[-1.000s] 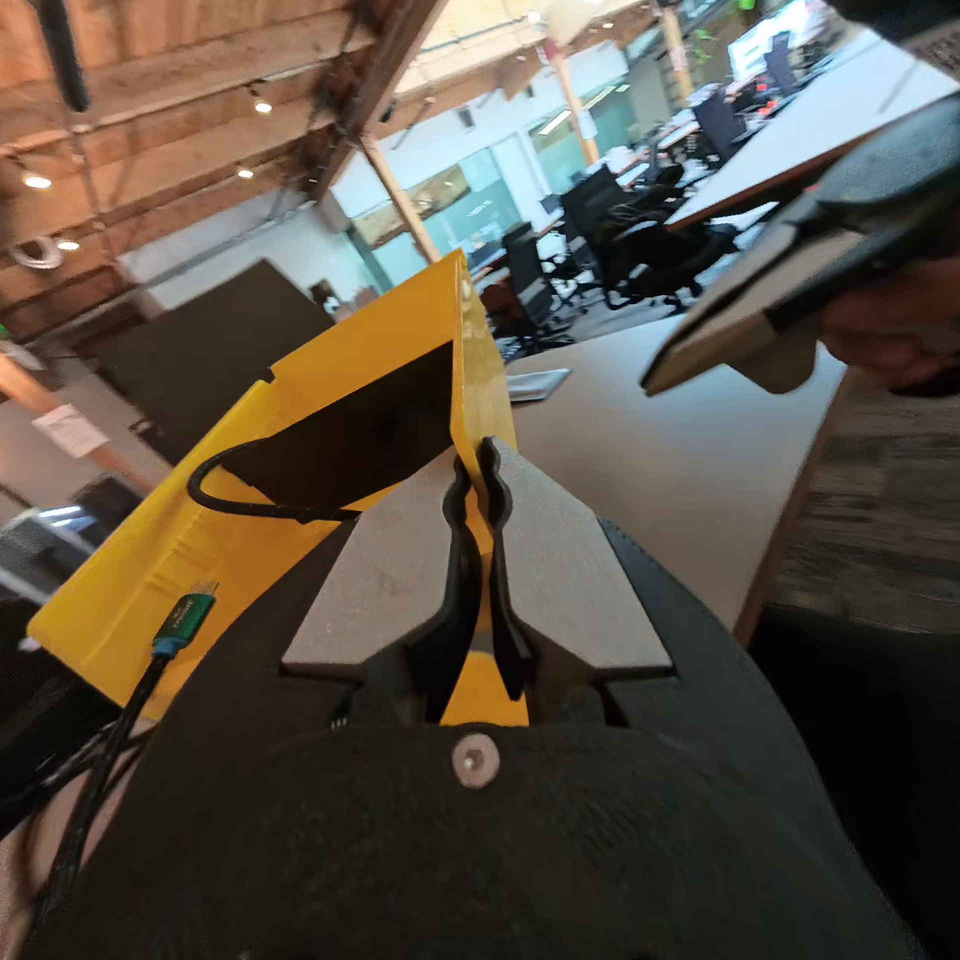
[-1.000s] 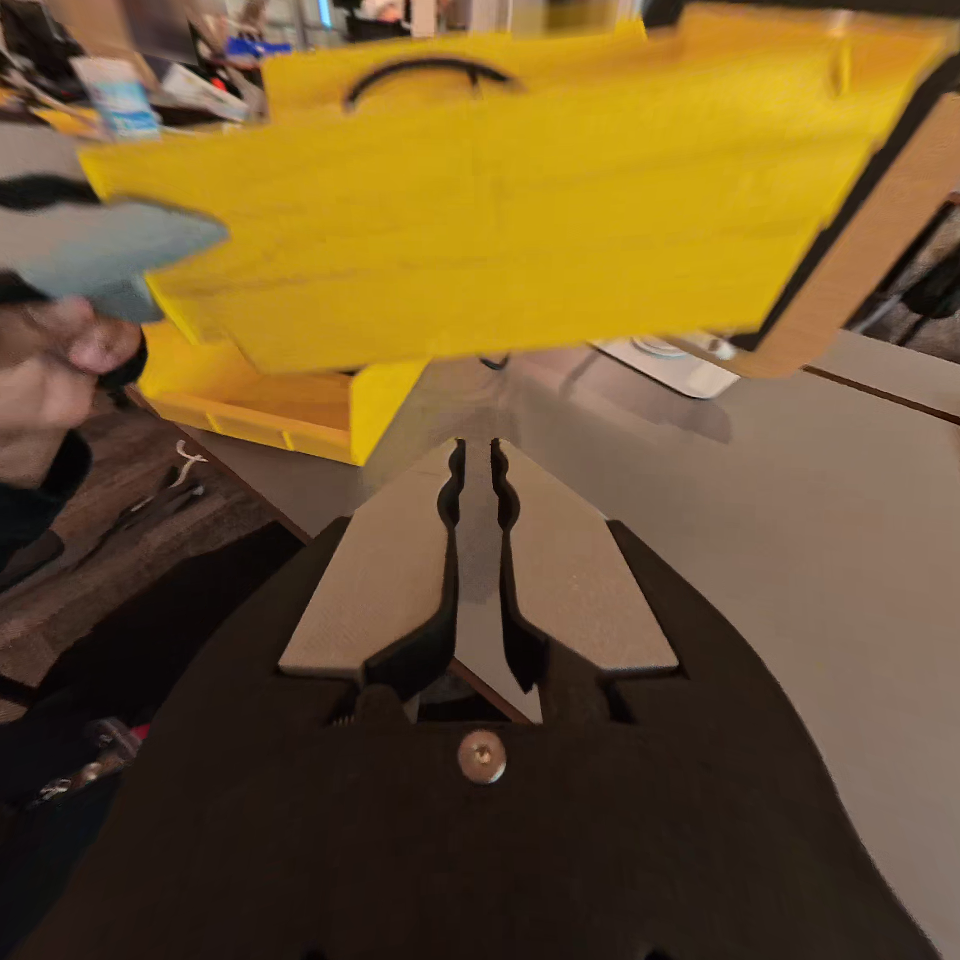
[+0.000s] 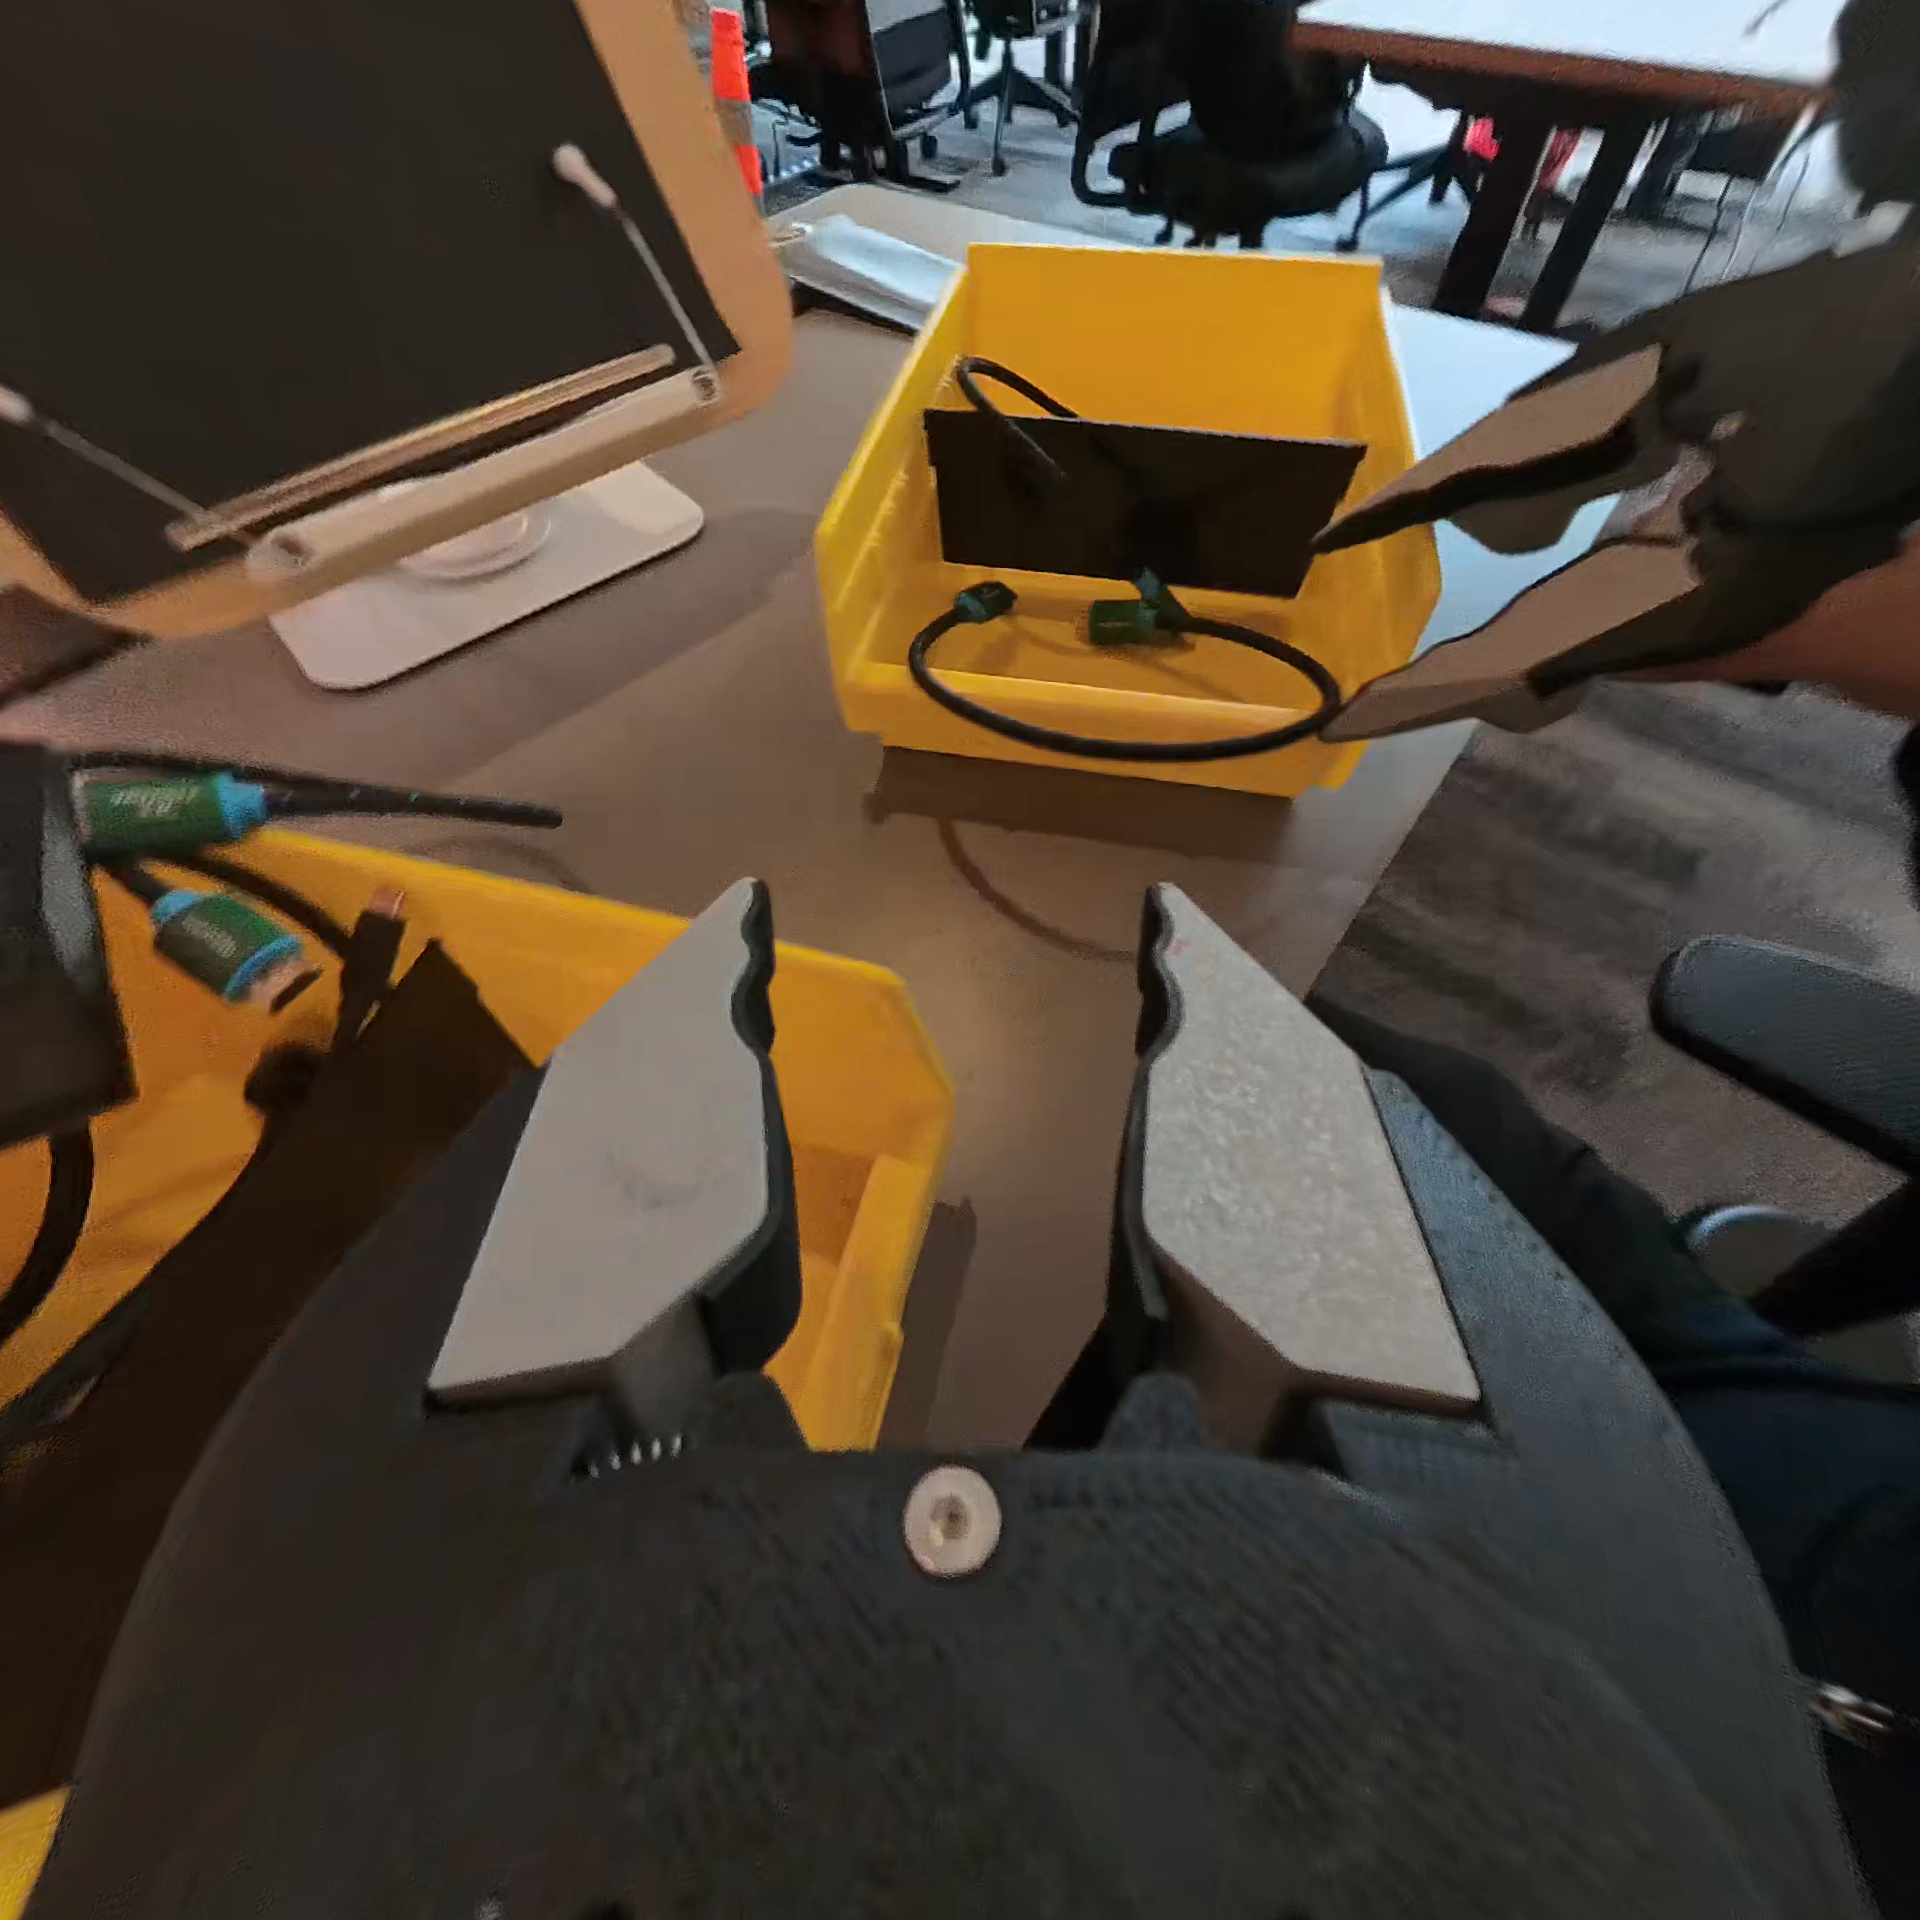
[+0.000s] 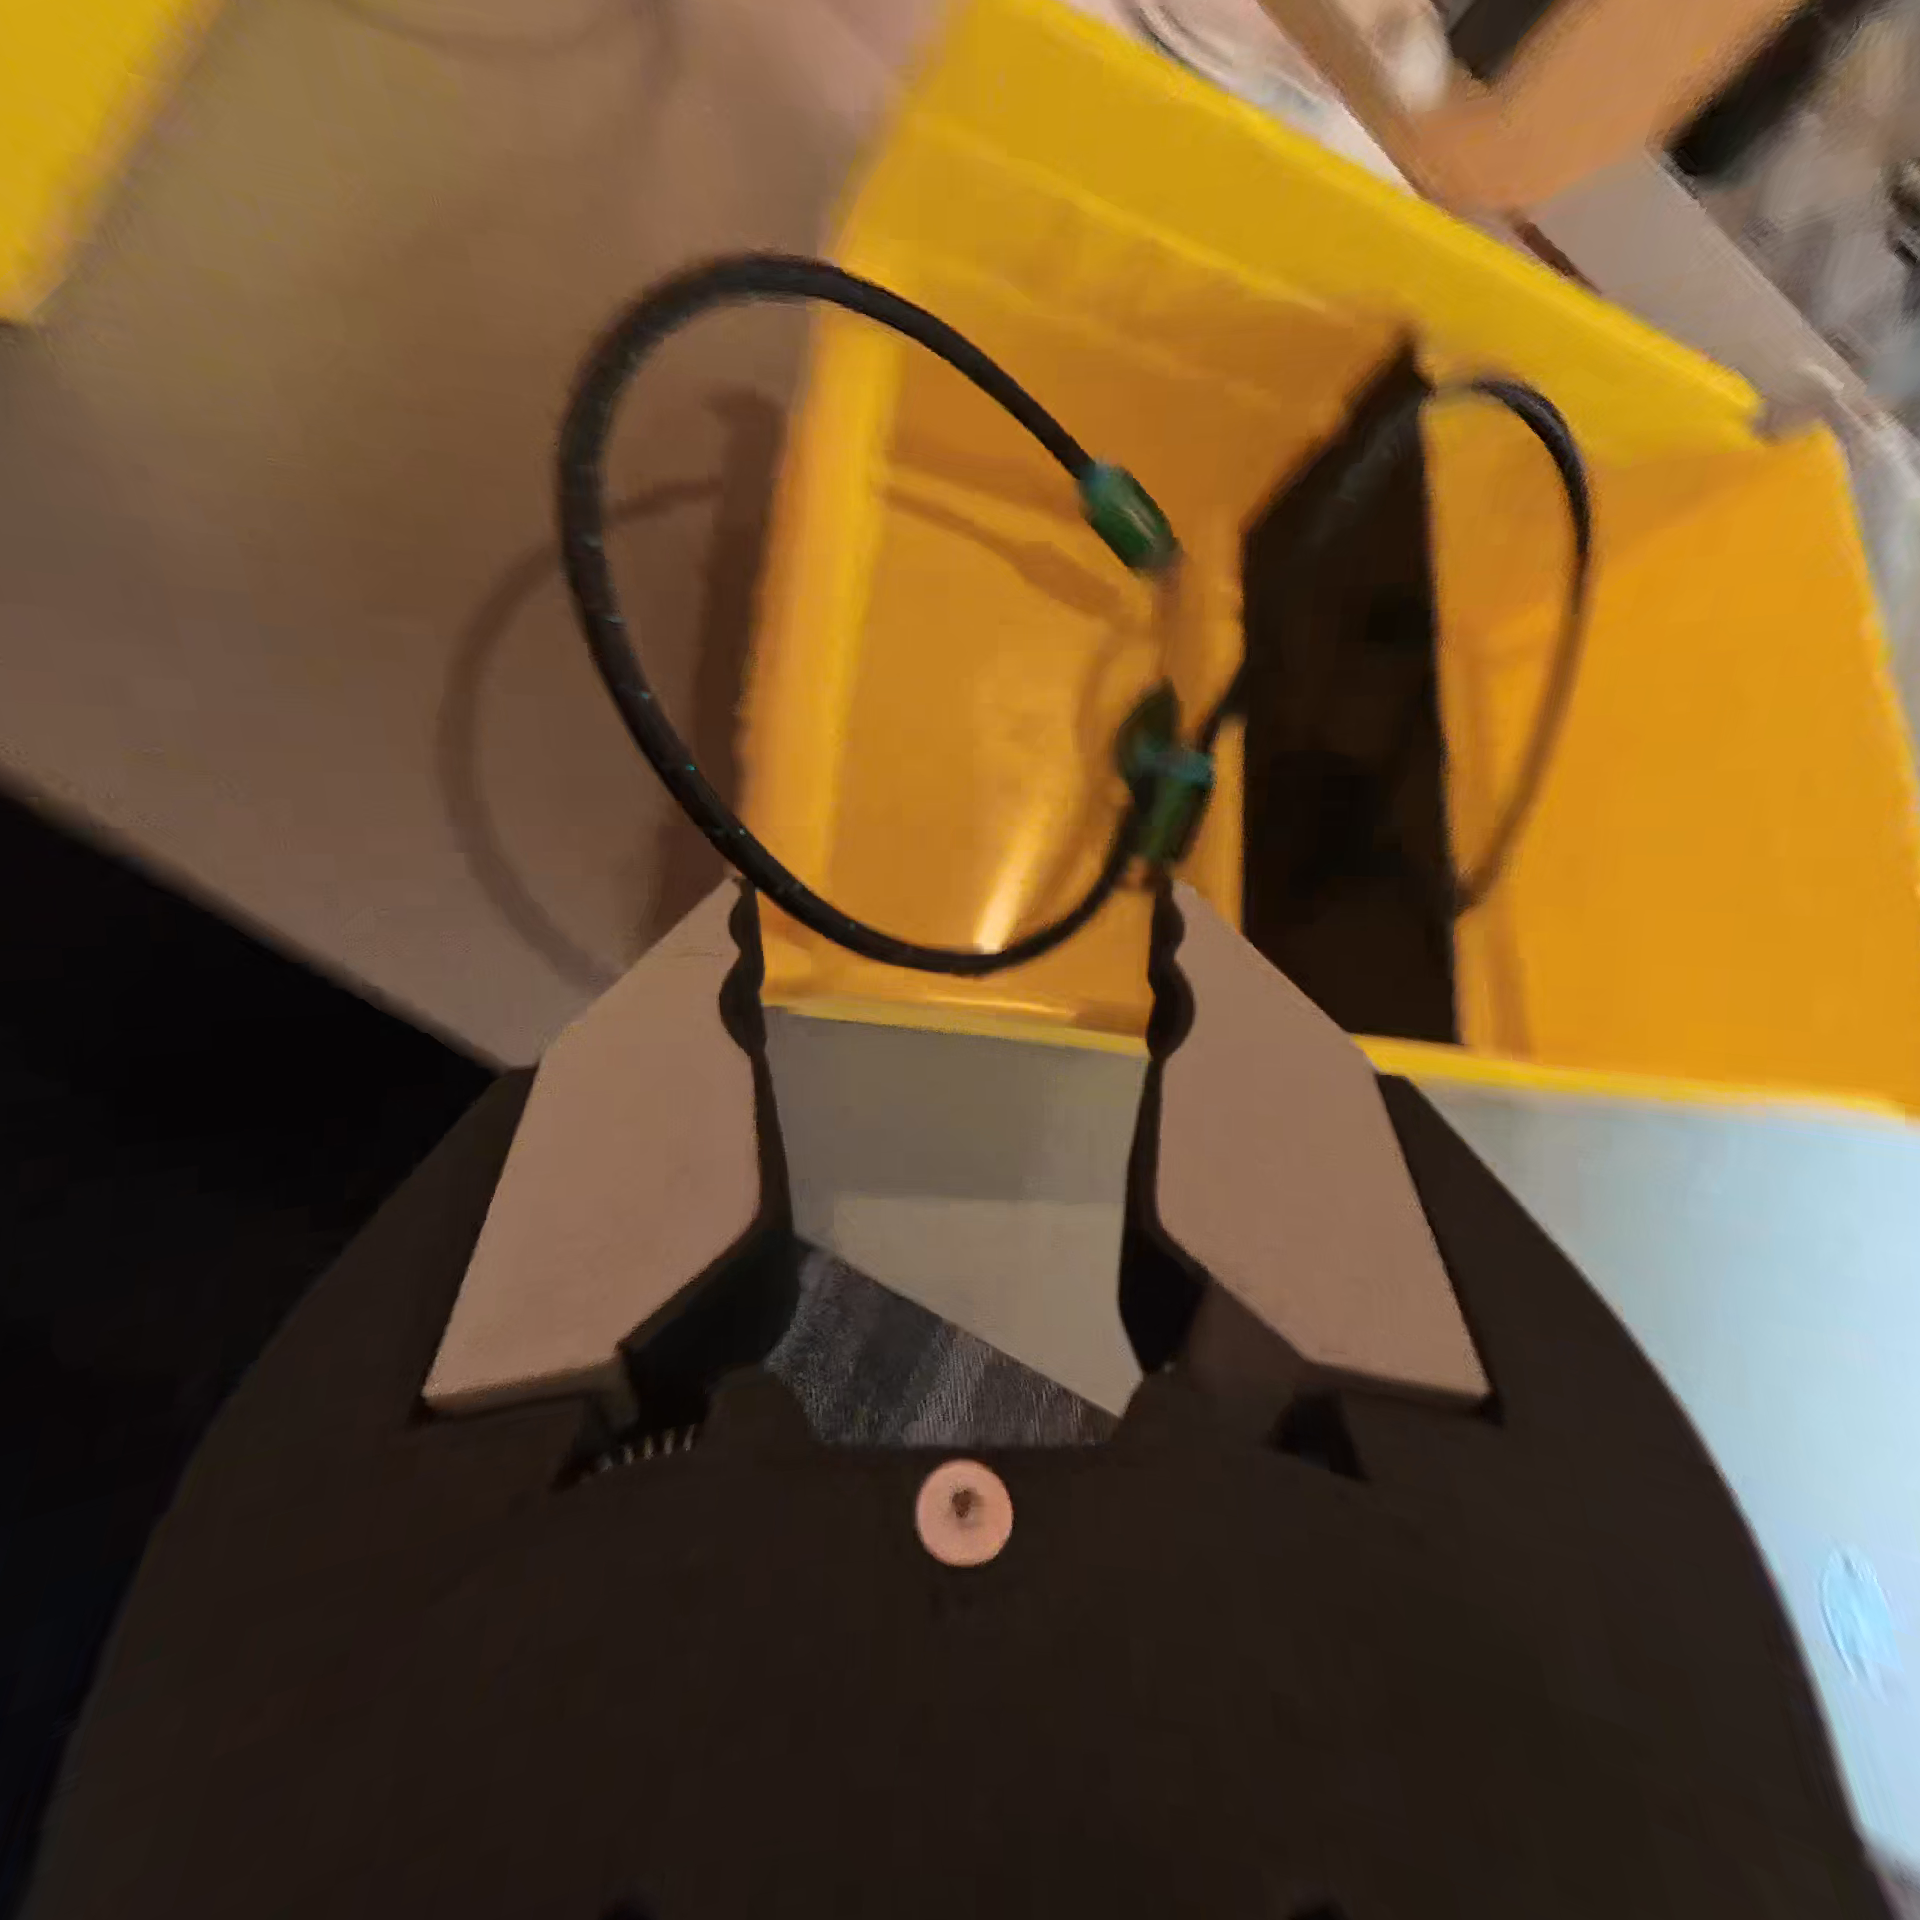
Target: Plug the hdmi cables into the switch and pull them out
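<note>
My left gripper (image 3: pixel 951 914) has its jaws spread wide with nothing between them; through the gap I see only the brown surface (image 3: pixel 727 727). Just under its left finger sits the corner of a near yellow bin (image 3: pixel 862 1049), where two green-and-blue HDMI plugs (image 3: pixel 223 940) lie among black cables at my far left.

My right gripper (image 4: pixel 956 914) is likewise wide apart and holds nothing. Its tips hang at the front edge of the far yellow bin (image 3: pixel 1143 301), close to a looped black HDMI cable (image 4: pixel 623 665) that spills over the bin's front lip. The right wrist view is blurred, so I cannot say whether the tips touch the cable. Both green ends of that cable (image 3: pixel 1122 621) lie inside the bin, in front of a black panel (image 3: pixel 1143 509) standing upright in it, which is probably the switch. A thinner black lead (image 3: pixel 997 390) curves from the panel's top corner.

Beyond, a tilted monitor on a white stand (image 3: pixel 499 561) stands at the left of the surface.
</note>
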`<state>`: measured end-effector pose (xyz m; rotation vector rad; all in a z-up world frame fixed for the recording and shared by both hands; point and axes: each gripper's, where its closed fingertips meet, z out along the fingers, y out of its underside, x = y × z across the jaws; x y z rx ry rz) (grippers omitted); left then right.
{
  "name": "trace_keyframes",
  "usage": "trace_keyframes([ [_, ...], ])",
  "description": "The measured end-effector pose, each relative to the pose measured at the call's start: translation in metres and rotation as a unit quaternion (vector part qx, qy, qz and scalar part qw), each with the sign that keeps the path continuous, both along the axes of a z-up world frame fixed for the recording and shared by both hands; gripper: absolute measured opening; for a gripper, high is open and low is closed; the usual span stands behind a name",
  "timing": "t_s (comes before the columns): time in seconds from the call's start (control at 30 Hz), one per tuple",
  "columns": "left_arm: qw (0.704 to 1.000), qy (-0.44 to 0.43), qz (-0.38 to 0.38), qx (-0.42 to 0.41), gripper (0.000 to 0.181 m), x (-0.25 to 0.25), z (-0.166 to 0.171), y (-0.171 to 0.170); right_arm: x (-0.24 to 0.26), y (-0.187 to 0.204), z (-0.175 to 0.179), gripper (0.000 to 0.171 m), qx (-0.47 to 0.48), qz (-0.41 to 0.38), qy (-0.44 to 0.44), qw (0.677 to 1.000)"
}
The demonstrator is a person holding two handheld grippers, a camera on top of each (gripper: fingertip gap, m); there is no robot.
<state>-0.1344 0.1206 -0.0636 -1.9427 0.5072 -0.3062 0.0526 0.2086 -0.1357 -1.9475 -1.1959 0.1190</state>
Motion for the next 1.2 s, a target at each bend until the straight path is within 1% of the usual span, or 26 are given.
trace_keyframes([
  [0.03, 1.000, -0.019, 0.005, -0.008, 0.071, -0.009, 0.003, -0.001, 0.012, 0.011, -0.001, 0.084, 0.000, -0.037, -0.003, 0.999],
  [0.07, 0.999, -0.031, 0.008, -0.011, 0.071, -0.016, 0.006, -0.002, 0.024, 0.018, 0.000, 0.084, -0.005, -0.061, -0.001, 0.998],
  [0.1, 0.999, -0.036, 0.011, -0.008, 0.070, -0.022, 0.009, -0.003, 0.039, 0.024, 0.003, 0.079, 0.001, -0.084, -0.009, 0.996],
  [0.17, 0.999, -0.034, 0.022, 0.001, 0.069, -0.030, 0.011, -0.003, 0.083, 0.040, 0.012, 0.053, 0.032, -0.154, -0.042, 0.987],
  [0.2, 0.999, -0.034, 0.022, 0.000, 0.069, -0.030, 0.009, -0.003, 0.102, 0.045, 0.014, 0.051, 0.036, -0.178, -0.046, 0.982],
  [0.27, 0.999, -0.037, 0.015, -0.016, 0.069, -0.025, 0.001, -0.001, 0.128, 0.047, 0.014, 0.063, 0.007, -0.199, -0.019, 0.980],
  [0.3, 0.999, -0.036, 0.015, -0.026, 0.070, -0.022, -0.005, 0.002, 0.135, 0.046, 0.014, 0.066, -0.015, -0.202, 0.005, 0.979],
  [0.33, 0.999, -0.030, 0.014, -0.036, 0.070, -0.019, -0.012, 0.006, 0.141, 0.045, 0.016, 0.067, -0.032, -0.204, 0.029, 0.978],
  [0.4, 0.998, -0.017, 0.022, -0.049, 0.072, -0.014, -0.027, 0.014, 0.150, 0.044, 0.027, 0.066, -0.033, -0.210, 0.064, 0.975],
  [0.47, 0.998, -0.009, 0.029, -0.049, 0.072, -0.007, -0.037, 0.023, 0.146, 0.039, 0.039, 0.066, -0.028, -0.192, 0.097, 0.976],
  [0.5, 0.998, -0.001, 0.050, -0.038, 0.079, -0.009, -0.040, 0.030, 0.138, 0.035, 0.044, 0.067, -0.032, -0.173, 0.116, 0.978],
  [0.57, 0.996, 0.030, 0.089, -0.007, 0.075, -0.013, -0.046, 0.043, 0.113, 0.023, 0.052, 0.070, -0.042, -0.124, 0.148, 0.980],
  [0.63, 0.992, 0.048, 0.115, 0.003, 0.073, -0.017, -0.056, 0.052, 0.087, 0.016, 0.056, 0.074, -0.046, -0.091, 0.172, 0.980],
  [0.7, 0.989, 0.072, 0.133, -0.005, 0.073, -0.022, -0.063, 0.056, 0.056, 0.009, 0.054, 0.081, -0.054, -0.064, 0.189, 0.978],
  [0.77, 0.986, 0.094, 0.135, -0.002, 0.065, -0.026, -0.063, 0.054, 0.028, 0.007, 0.042, 0.082, -0.059, -0.052, 0.183, 0.980],
  [0.8, 0.986, 0.100, 0.131, -0.008, 0.062, -0.029, -0.065, 0.052, 0.018, 0.009, 0.034, 0.082, -0.054, -0.057, 0.172, 0.982],
  [0.87, 0.989, 0.087, 0.115, -0.026, 0.073, -0.036, -0.067, 0.045, 0.006, 0.015, 0.019, 0.079, -0.038, -0.070, 0.143, 0.987],
  [0.9, 0.991, 0.080, 0.100, -0.041, 0.082, -0.041, -0.068, 0.040, 0.002, 0.016, 0.012, 0.079, -0.038, -0.071, 0.130, 0.988],
  [0.97, 0.991, 0.063, 0.082, -0.087, 0.108, -0.060, -0.072, 0.028, 0.005, 0.018, 0.004, 0.079, -0.053, -0.077, 0.114, 0.989],
  [1.03, 0.987, 0.028, 0.060, -0.146, 0.118, -0.078, -0.082, 0.008, 0.017, 0.021, 0.007, 0.079, -0.063, -0.087, 0.123, 0.987],
  [1.07, 0.985, 0.001, 0.051, -0.164, 0.118, -0.086, -0.084, -0.003, 0.024, 0.022, 0.012, 0.079, -0.064, -0.092, 0.133, 0.985],
  [1.13, 0.982, -0.041, 0.053, -0.175, 0.109, -0.100, -0.080, -0.017, 0.033, 0.026, 0.023, 0.078, -0.065, -0.099, 0.161, 0.980],
  [1.2, 0.984, -0.067, 0.064, -0.153, 0.100, -0.106, -0.061, -0.024, 0.034, 0.025, 0.032, 0.077, -0.063, -0.096, 0.189, 0.975],
])
